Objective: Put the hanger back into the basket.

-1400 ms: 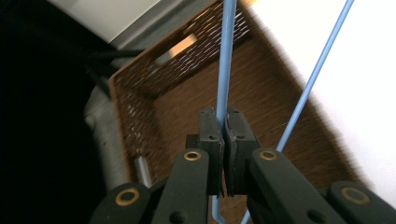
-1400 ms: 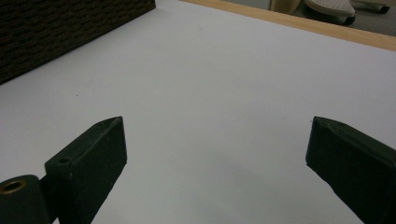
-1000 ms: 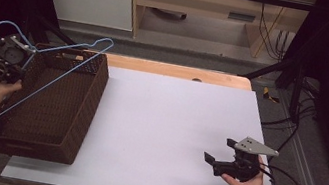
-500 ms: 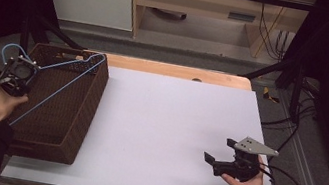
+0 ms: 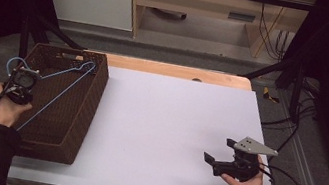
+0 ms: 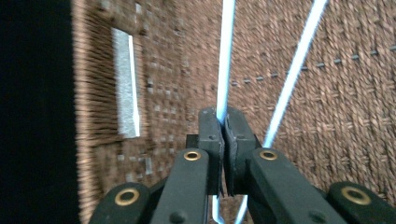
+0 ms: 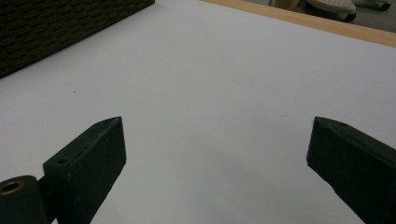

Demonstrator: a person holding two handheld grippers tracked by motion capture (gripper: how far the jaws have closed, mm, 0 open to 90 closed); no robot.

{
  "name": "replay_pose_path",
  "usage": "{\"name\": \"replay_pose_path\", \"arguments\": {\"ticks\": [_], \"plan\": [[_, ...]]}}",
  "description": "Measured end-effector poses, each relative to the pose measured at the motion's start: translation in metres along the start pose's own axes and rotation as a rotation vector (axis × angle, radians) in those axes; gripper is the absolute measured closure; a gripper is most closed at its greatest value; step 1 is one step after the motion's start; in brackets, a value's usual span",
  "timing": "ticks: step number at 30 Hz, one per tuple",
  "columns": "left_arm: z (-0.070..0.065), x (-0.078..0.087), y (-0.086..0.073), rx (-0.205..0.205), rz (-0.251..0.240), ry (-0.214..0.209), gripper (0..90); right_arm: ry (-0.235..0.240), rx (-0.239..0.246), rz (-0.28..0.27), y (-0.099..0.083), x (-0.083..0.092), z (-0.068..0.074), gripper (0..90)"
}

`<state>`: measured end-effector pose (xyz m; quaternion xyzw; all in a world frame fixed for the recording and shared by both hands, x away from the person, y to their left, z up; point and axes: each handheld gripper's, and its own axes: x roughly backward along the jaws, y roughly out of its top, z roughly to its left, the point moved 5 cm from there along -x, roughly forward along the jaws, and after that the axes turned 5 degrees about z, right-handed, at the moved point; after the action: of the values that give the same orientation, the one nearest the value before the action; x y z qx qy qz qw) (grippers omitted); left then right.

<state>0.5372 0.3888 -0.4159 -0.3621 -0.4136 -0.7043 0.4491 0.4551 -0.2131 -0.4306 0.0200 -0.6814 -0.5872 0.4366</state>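
I see the blue wire hanger (image 5: 59, 86) lying slanted across the open top of the woven basket (image 5: 92, 105), its hook end towards the far wall. My left hand-held gripper (image 6: 222, 122) pinches one thin blue bar of it at the basket's left rim, jaws clamped tight. The basket sits on the table (image 5: 172, 124) at its left edge. My right hand-held gripper (image 7: 215, 154) rests well apart at the near right, jaws spread wide with nothing between them.
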Motion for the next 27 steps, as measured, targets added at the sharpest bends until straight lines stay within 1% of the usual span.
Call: {"name": "replay_pose_path", "arguments": {"ticks": [1,2,3,5,6,7,8,10,11,12,13,15,16,17,19,20,21,22,23,25,27], "plan": [[-0.002,-0.002,-0.001,-0.004,0.005,-0.013,86.8,0.001,0.001,-0.001,0.000,0.000,0.000,5.2],[-0.003,-0.003,-0.001,-0.003,0.010,-0.035,85.8,0.000,0.001,-0.002,0.000,0.000,0.000,5.1],[-0.004,-0.003,-0.001,0.004,-0.003,-0.053,83.5,-0.002,-0.001,-0.001,0.000,0.000,0.000,5.1],[-0.002,0.006,-0.002,0.025,-0.049,-0.066,69.1,-0.001,-0.001,-0.003,0.000,0.001,0.000,5.0],[-0.002,0.014,-0.002,0.034,-0.086,-0.089,65.7,-0.001,-0.002,-0.003,0.000,0.001,0.000,5.0],[-0.001,0.023,-0.003,0.044,-0.131,-0.099,61.1,-0.001,-0.005,-0.008,0.000,0.001,-0.001,5.0],[-0.001,0.033,-0.004,0.045,-0.183,-0.098,56.8,0.001,-0.003,-0.011,0.001,0.002,-0.001,5.0],[-0.004,0.052,-0.007,0.050,-0.295,-0.138,50.8,-0.003,-0.006,-0.021,0.001,0.003,-0.002,5.1],[-0.008,0.063,-0.009,0.034,-0.354,-0.173,47.4,-0.002,-0.007,-0.024,0.001,0.003,-0.002,5.1],[-0.014,0.074,-0.011,0.034,-0.446,-0.230,44.9,0.000,-0.006,-0.027,0.002,0.004,-0.002,5.1],[-0.018,0.080,-0.012,0.026,-0.496,-0.261,41.4,-0.002,-0.007,-0.036,0.002,0.004,-0.002,4.9],[-0.031,0.096,-0.016,-0.001,-0.622,-0.352,36.9,-0.004,-0.010,-0.045,0.003,0.005,-0.002,4.9],[-0.040,0.104,-0.018,-0.025,-0.681,-0.399,33.9,0.000,-0.013,-0.050,0.003,0.005,-0.002,4.9],[-0.045,0.108,-0.020,-0.032,-0.712,-0.433,29.3,-0.003,-0.010,-0.057,0.003,0.005,-0.002,4.8],[-0.060,0.119,-0.025,-0.042,-0.789,-0.533,25.3,0.001,-0.012,-0.062,0.003,0.006,-0.001,4.7],[-0.066,0.122,-0.026,-0.045,-0.810,-0.569,22.4,-0.003,-0.011,-0.064,0.003,0.006,-0.002,4.6],[-0.074,0.126,-0.029,-0.060,-0.832,-0.605,19.2,-0.002,-0.009,-0.066,0.003,0.006,-0.002,4.7],[-0.081,0.129,-0.031,-0.070,-0.859,-0.615,17.4,-0.001,-0.012,-0.071,0.004,0.006,-0.002,4.7],[-0.087,0.131,-0.033,-0.085,-0.871,-0.626,15.9,0.000,-0.012,-0.073,0.004,0.007,-0.002,4.7],[-0.099,0.133,-0.036,-0.105,-0.888,-0.639,11.3,-0.001,-0.012,-0.077,0.004,0.007,-0.002,4.6],[-0.110,0.133,-0.038,-0.116,-0.896,-0.643,9.5,0.000,-0.013,-0.082,0.004,0.007,-0.002,4.5]]}}
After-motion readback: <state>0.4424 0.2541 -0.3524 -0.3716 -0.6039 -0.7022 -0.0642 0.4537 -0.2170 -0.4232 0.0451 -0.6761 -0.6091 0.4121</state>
